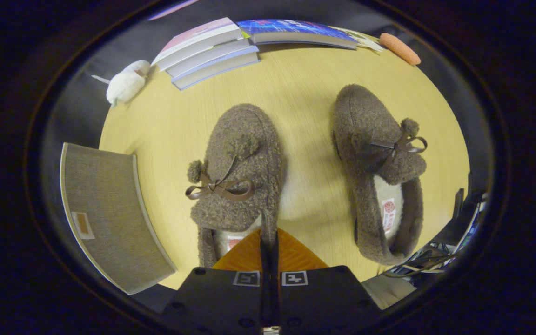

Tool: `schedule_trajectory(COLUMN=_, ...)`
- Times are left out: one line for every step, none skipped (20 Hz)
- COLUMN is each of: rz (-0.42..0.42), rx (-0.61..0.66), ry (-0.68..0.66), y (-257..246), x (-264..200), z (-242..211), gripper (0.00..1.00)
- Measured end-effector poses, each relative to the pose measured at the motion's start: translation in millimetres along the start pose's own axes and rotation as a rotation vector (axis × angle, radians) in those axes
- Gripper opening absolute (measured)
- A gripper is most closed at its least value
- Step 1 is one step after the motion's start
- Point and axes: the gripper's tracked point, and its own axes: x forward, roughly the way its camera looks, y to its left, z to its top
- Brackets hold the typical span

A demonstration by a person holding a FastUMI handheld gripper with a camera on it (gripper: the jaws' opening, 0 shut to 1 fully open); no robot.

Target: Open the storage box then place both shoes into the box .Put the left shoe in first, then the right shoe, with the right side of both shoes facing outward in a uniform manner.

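Across the upper part of the frame, a stack of books [210, 53] lies at the far edge of the desk [305, 97], with another book [298, 32] to its right, an orange oblong object [400, 48] at upper right, and a white plush toy [126, 83] at upper left. The grey fabric storage box [110, 214] sits at lower left, lid closed, its contents unseen. The gripper [269, 244] has its jaws clenched on the heel rim of the left shoe [237, 177] at centre. The right shoe [379, 167] lies well apart at right.
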Motion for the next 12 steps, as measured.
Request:
schedule_trajectory(rz=-0.002, rx=0.008, ry=-0.009, y=3.2, x=-5.4, z=1.3, gripper=0.03)
schedule_trajectory(rz=-0.008, rx=0.007, ry=-0.021, y=5.7, x=-11.2, z=2.6, gripper=0.03)
schedule_trajectory(rz=-0.023, rx=-0.005, ry=-0.025, y=7.5, x=-18.0, z=2.2, gripper=0.03)
schedule_trajectory(rz=-0.038, rx=-0.016, ry=-0.034, y=9.8, x=-25.8, z=3.5, gripper=0.03)
schedule_trajectory(rz=-0.049, rx=-0.020, ry=-0.046, y=12.9, x=-34.1, z=4.8, gripper=0.03)
schedule_trajectory(rz=-0.065, rx=-0.021, ry=-0.056, y=15.9, x=-43.2, z=5.7, gripper=0.03)
schedule_trajectory(rz=-0.082, rx=-0.022, ry=-0.072, y=18.5, x=-53.1, z=7.3, gripper=0.03)
schedule_trajectory(rz=-0.094, rx=-0.024, ry=-0.089, y=22.9, x=-64.5, z=9.1, gripper=0.03)
schedule_trajectory(rz=-0.104, rx=-0.022, ry=-0.109, y=27.9, x=-77.0, z=10.9, gripper=0.03)
schedule_trajectory(rz=-0.119, rx=-0.016, ry=-0.128, y=32.5, x=-91.8, z=12.5, gripper=0.03)
schedule_trajectory(rz=-0.137, rx=-0.015, ry=-0.143, y=36.9, x=-106.9, z=12.3, gripper=0.03)
schedule_trajectory(rz=-0.158, rx=-0.016, ry=-0.157, y=42.2, x=-123.9, z=12.4, gripper=0.03)
